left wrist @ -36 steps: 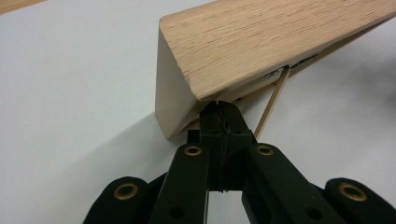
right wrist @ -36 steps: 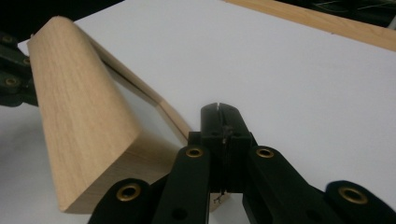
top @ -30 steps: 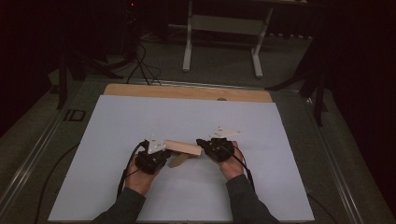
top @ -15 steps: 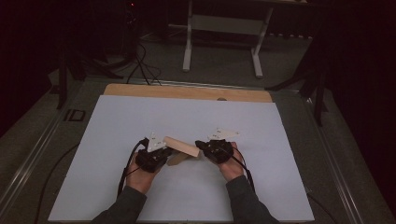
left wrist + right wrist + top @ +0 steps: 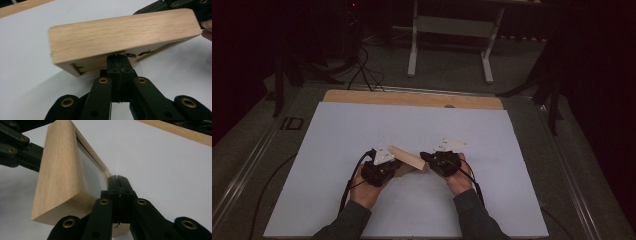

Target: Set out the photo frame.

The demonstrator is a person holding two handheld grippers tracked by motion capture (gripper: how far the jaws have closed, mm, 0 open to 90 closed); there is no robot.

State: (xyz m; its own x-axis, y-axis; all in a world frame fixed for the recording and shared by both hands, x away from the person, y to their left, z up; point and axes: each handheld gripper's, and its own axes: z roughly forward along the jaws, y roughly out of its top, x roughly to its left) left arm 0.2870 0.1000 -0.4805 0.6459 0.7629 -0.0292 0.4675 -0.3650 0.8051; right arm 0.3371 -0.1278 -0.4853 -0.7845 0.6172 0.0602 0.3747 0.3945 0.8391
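A wooden frame [image 5: 408, 158] is held tilted just above the white worktop [image 5: 337, 135], between two hand-held grippers. The left gripper [image 5: 388, 168] is seen with jaws pressed together against the frame's underside. The right gripper [image 5: 428, 159] is likewise seen with jaws pressed together at the frame's opposite edge.

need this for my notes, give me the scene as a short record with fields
surface: white sheet on a table, wooden strip along its far edge
object: wooden box, light wood, tilted, off the sheet
left gripper: jaws shut, tips against the box's underside rim
right gripper: jaws shut, tips at the box's edge
hold: box propped between the two grippers
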